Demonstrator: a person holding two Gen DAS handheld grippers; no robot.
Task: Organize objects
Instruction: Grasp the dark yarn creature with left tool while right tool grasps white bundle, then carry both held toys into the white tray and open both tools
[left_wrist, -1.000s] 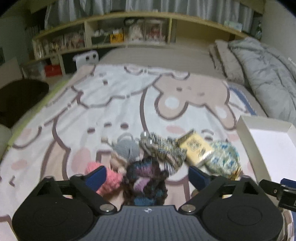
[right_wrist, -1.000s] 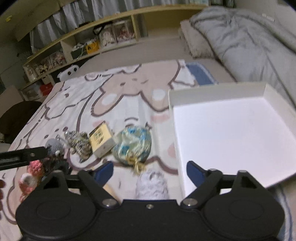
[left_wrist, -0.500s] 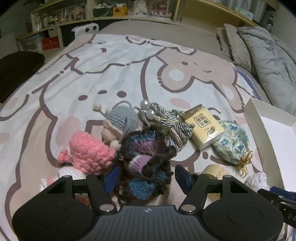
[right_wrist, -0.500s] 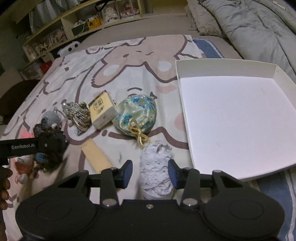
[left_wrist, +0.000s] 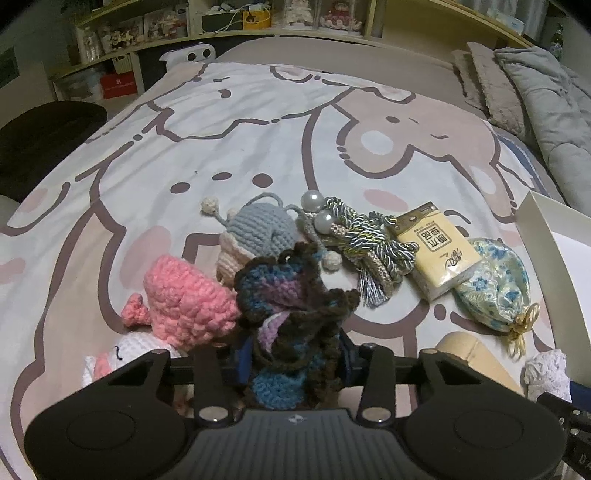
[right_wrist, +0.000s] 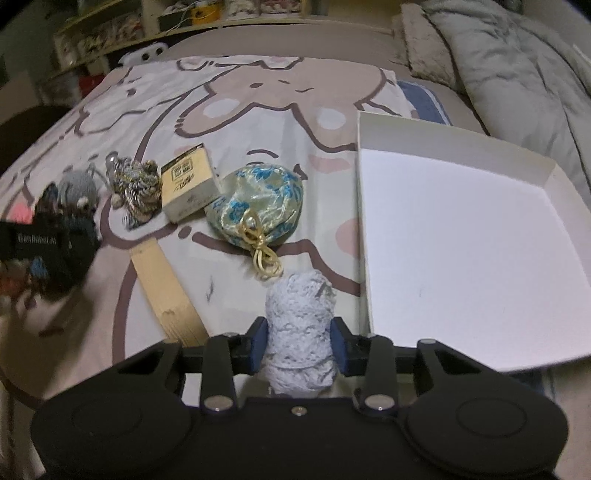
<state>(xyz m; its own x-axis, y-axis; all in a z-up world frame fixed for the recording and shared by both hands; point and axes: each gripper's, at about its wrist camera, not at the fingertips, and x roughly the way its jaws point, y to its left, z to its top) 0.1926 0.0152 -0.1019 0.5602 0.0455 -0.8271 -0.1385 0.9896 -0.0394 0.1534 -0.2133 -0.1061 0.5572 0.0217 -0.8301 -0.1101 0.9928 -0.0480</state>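
- Gripping has just begun on both sides: the left gripper has been closing its fingers and now pinches the dark crocheted piece in blue, purple and brown yarn, low in the middle of the left wrist view.
- The right gripper has likewise been closing, and its blue pads now squeeze the white lace bundle at the lower middle of its frame, just left of the box.
- The shallow white cardboard box fills the right side of the right wrist view and holds nothing, so by my judgement the sorting has barely started.
- Left to move, all lying on the cartoon-print bedspread:
  - a pink crocheted toy, nubbly and soft, touching the dark piece;
  - a grey knitted rounded toy just above it;
  - a twisted silky cord tassel with two pearl beads;
  - a yellow rectangular tissue packet, smooth and crinkly;
  - a shiny blue-and-cream brocade pouch tied with gold cord;
  - a flat pale wooden block, hard-edged, at lower left of the right wrist view.
- Both held pieces are limp textile; I expect them to sag and deform when lifted.
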